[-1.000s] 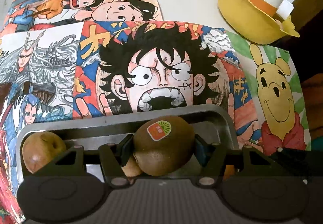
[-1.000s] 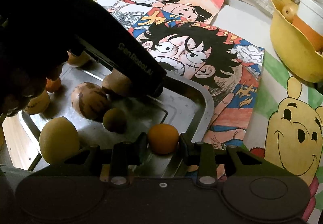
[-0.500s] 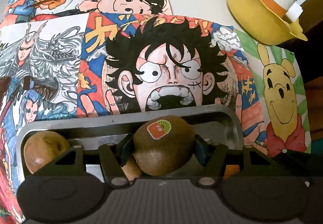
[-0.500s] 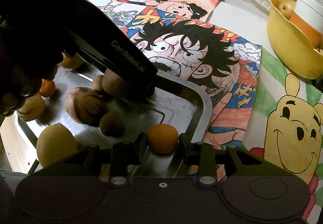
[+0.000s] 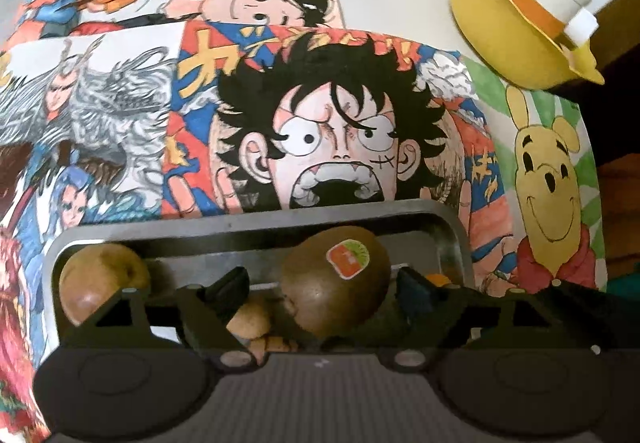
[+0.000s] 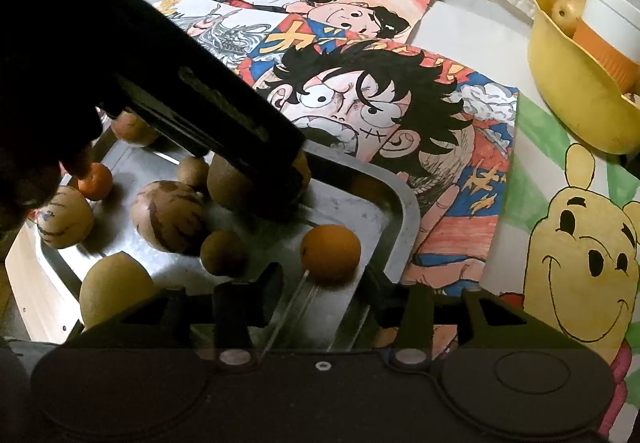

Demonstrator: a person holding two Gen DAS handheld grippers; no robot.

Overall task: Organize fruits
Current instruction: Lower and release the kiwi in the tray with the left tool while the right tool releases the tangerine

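Now let both fruits settle in the metal tray (image 6: 404, 211) before you lift away. Your left gripper (image 5: 320, 283) is spreading, pads clear of the stickered kiwi (image 5: 336, 285) at the tray's 12 o'clock rim. Your right gripper (image 6: 320, 293) is also parting around the small orange (image 6: 330, 252) near 3 o'clock. Both point steeply down; withdraw straight up without nudging neighbours.
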